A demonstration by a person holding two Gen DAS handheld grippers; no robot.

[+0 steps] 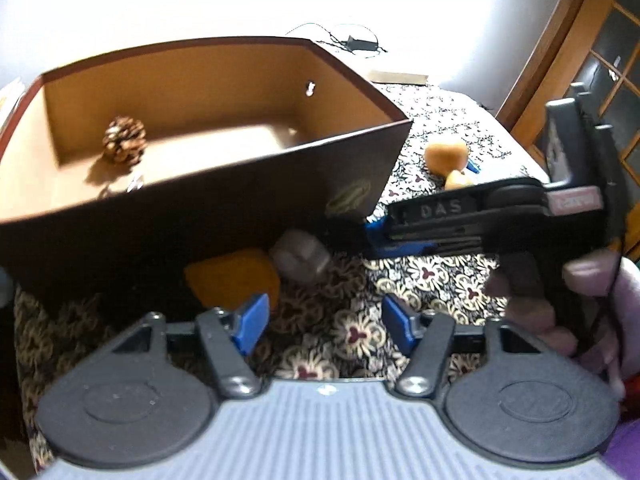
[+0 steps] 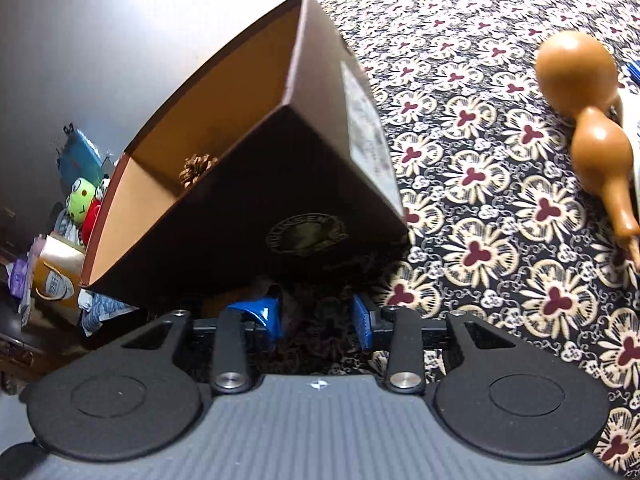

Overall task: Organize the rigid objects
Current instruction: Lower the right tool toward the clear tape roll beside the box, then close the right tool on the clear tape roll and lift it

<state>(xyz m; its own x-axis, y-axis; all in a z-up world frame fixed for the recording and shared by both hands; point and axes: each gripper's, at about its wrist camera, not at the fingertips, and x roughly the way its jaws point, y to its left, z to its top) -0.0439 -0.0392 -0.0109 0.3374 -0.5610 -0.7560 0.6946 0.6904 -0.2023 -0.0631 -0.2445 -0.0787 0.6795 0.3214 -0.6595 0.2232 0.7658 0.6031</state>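
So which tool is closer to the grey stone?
Right. The right tool has its tips beside the grey stone; the left tool hangs farther back, open, facing it.

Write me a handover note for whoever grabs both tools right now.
Left tool: open, empty, over the tablecloth in front of the box.
Right tool: jaws partly closed, right at the grey lump by the box's front wall; I cannot tell whether it is gripped.
Done: pinecone is in the box.
Left: grey lump, orange block beside it, and gourd lying on the cloth to the right, all still outside the box.
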